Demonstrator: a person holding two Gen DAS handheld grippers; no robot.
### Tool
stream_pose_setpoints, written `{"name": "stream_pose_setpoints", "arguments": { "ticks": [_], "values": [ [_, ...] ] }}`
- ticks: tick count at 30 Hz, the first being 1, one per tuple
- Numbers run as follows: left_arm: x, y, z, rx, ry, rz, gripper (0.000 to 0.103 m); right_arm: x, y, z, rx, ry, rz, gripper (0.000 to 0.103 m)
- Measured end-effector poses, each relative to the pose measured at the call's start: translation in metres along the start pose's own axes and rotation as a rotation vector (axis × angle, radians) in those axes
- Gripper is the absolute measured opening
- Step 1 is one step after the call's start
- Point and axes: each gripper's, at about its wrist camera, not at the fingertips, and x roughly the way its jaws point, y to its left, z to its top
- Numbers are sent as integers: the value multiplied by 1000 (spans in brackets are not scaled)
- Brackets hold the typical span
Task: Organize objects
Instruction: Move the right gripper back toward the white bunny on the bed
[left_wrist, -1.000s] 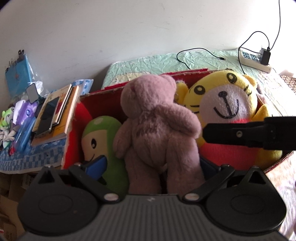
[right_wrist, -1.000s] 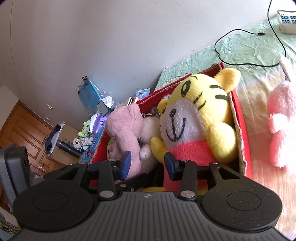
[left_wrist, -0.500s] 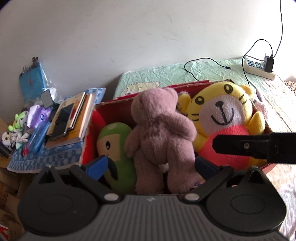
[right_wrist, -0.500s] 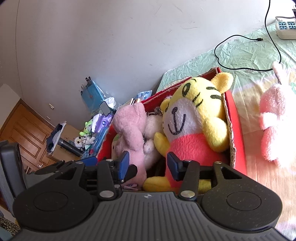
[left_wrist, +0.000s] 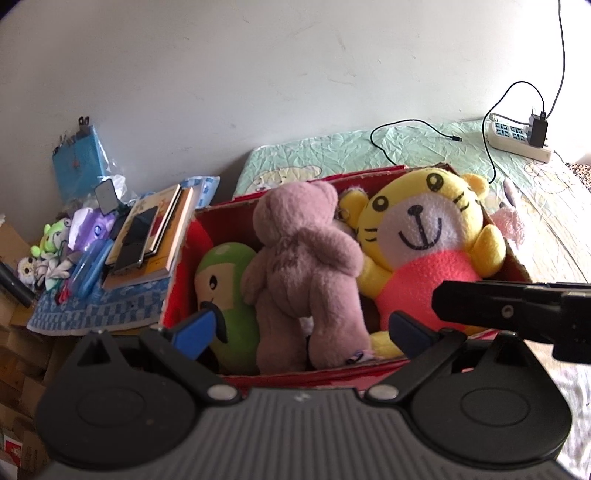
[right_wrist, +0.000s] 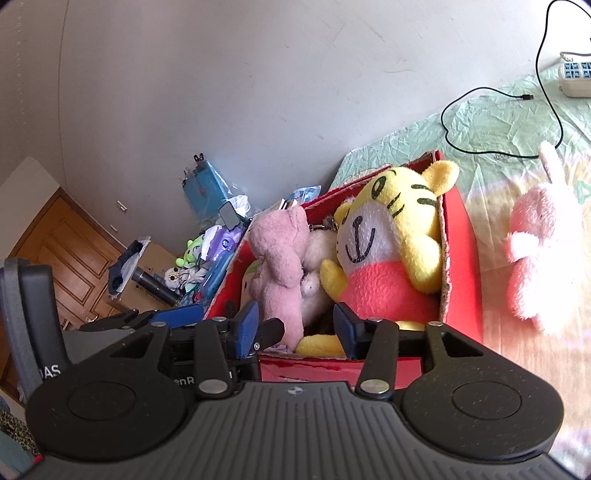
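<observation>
Three plush toys fill the red cardboard box on the bed: a yellow tiger at the right, a mauve teddy bear standing in the middle with its back turned, and a green doll at the left. A pink plush rabbit lies on the bed outside the box. Both claws hover at the box's near edge, angled downward. The left claw gapes wide around nothing; the right claw is parted, gripping nothing.
</observation>
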Motion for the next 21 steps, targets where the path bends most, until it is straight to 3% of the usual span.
{"name": "stream_pose_setpoints", "arguments": {
  "ticks": [14,21],
  "values": [
    [-24,-37,0,-21,7,61,101,-29,-25,4,-2,22,49,49],
    [-35,-59,-3,-31,1,47,100,-48,-49,4,21,35,54,49]
  ]
}}
